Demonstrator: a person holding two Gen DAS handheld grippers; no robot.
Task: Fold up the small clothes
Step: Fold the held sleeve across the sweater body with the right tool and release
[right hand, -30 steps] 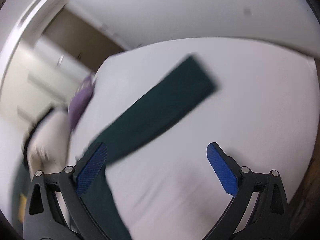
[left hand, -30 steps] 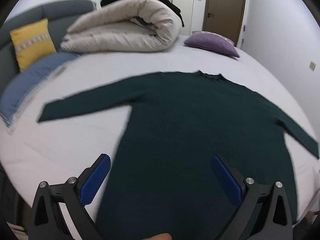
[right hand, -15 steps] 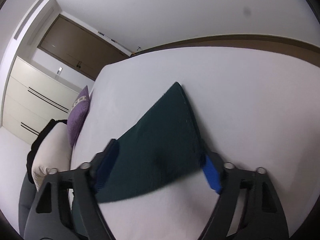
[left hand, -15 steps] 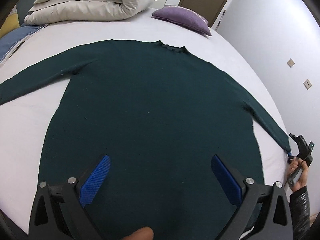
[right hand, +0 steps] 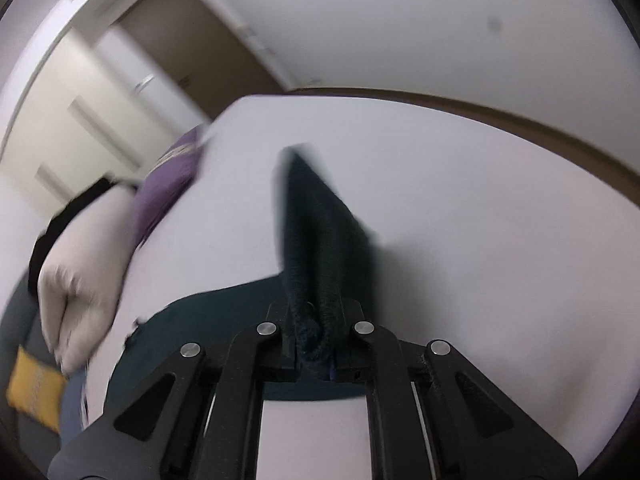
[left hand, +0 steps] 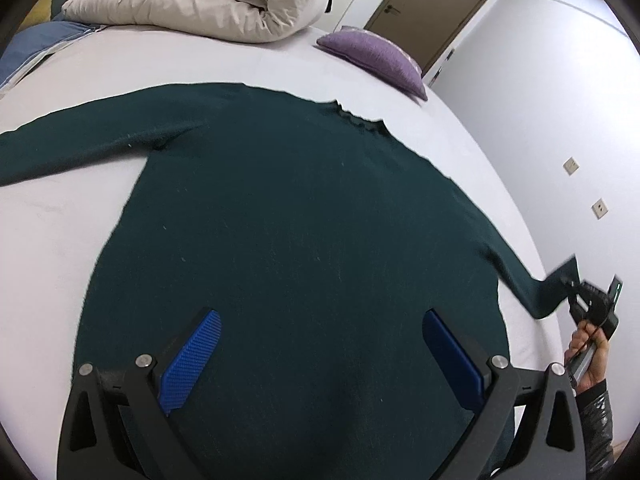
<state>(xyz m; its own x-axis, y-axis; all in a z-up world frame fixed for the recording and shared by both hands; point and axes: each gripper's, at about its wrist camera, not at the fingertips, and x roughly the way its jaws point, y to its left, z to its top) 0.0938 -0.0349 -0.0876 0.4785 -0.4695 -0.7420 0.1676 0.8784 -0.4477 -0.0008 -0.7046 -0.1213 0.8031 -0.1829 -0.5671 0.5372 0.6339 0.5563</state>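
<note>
So the whole setup sits on a bed with a plain pale, whitish sheet, smooth with barely a wrinkle. A dark green long-sleeved sweater is spread flat across the middle of it, neck toward the far end and one sleeve stretched straight out to the left. The other sleeve's cuff end is lifted off the sheet near the right edge. At the far end there's a big rolled-up cream duvet, and just to its right a purple pillow lies flat near the bed's far corner. A blue pillow peeks in at the far left edge.
</note>
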